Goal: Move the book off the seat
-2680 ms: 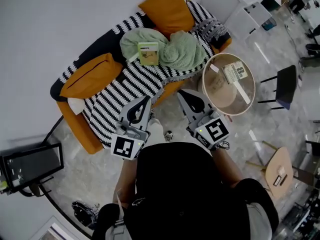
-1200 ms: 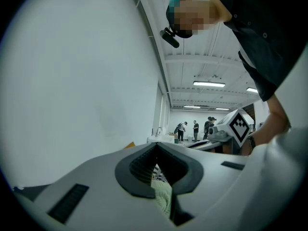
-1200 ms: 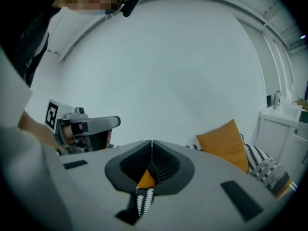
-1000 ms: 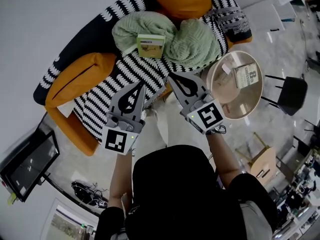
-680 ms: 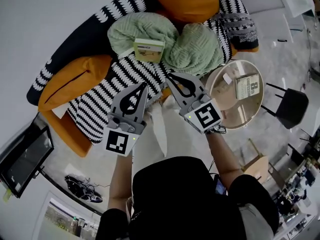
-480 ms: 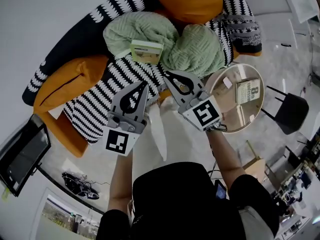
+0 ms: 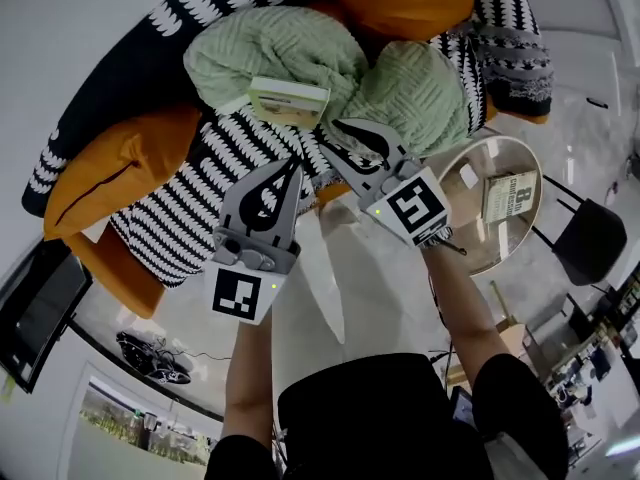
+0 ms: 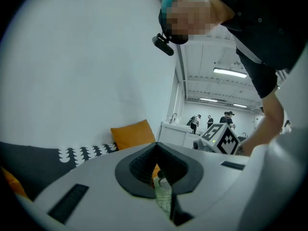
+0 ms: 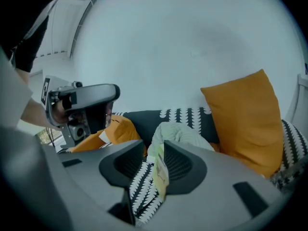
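Upper centre, a pale green paperback book (image 7: 288,101) lies on the crumpled green knit blanket (image 7: 285,48); our right gripper (image 7: 332,136), jaws opening and empty, hovers near it, left gripper (image 7: 296,163) closed, and we risk pinching blanket folds with the cover.

- White wall (image 7: 70,28) behind orange sofa (image 7: 115,273), striped throw (image 7: 190,208) over it.
- Glossy pale floor (image 7: 370,288).
- Round surface (image 7: 500,243) right of sofa, black chair (image 7: 588,243) just beyond it.
- Dark screen (image 7: 35,313) at far left.
- Strip lights (image 8: 230,72) on the ceiling.
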Available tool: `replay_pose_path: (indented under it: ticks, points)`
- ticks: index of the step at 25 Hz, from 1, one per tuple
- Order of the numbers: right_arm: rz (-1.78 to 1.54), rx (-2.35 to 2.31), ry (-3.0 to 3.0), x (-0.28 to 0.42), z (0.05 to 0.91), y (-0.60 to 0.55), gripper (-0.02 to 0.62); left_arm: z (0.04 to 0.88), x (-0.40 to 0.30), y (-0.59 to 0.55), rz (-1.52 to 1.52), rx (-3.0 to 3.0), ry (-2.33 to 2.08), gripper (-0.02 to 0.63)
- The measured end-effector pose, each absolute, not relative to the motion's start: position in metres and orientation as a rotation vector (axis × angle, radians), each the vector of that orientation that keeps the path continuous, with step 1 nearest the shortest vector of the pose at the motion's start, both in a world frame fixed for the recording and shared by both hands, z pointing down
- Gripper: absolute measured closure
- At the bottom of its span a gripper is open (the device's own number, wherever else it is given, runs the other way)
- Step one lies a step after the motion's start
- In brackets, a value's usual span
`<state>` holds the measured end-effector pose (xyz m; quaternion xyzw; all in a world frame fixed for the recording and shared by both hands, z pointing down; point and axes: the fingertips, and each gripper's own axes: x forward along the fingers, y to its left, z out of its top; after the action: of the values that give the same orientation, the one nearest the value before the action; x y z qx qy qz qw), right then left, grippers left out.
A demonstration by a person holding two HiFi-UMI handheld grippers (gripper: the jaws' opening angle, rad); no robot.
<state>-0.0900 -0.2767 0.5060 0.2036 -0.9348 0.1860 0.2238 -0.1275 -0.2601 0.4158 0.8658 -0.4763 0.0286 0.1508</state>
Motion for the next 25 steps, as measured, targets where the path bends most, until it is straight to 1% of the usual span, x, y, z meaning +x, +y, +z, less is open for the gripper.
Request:
replay_pose_path:
  ticks: [2,4,6,10,18,25]
  points:
    - [0.527,0.510,-2.578,-0.091,0.530,-0.283,0.446,0.431,-0.126,-0.267,0.083,2.480,-1.376,0.597]
    - [0.546,0.468,-2.571,-0.091,0.551,-0.289,0.393,0.445,-0.125,-0.273,0.081,2.466,-1.389,0.597]
    - [0.554,0.447,-2.559,-0.091,0.569,-0.296,0.367,0.456,-0.125,-0.278,0.078,2.447,-1.406,0.597]
    - [0.529,0.428,-2.522,-0.091,0.605,-0.311,0.353,0.482,-0.126,-0.289,0.099,2.439,-1.419,0.597]
    - [0.515,0.335,-2.450,-0.097,0.658,-0.330,0.348,0.512,-0.133,-0.295,0.146,2.418,-1.431,0.597]
    - [0.504,0.194,-2.419,-0.108,0.672,-0.318,0.348,0.518,-0.138,-0.291,0.133,2.412,-1.440,0.597]
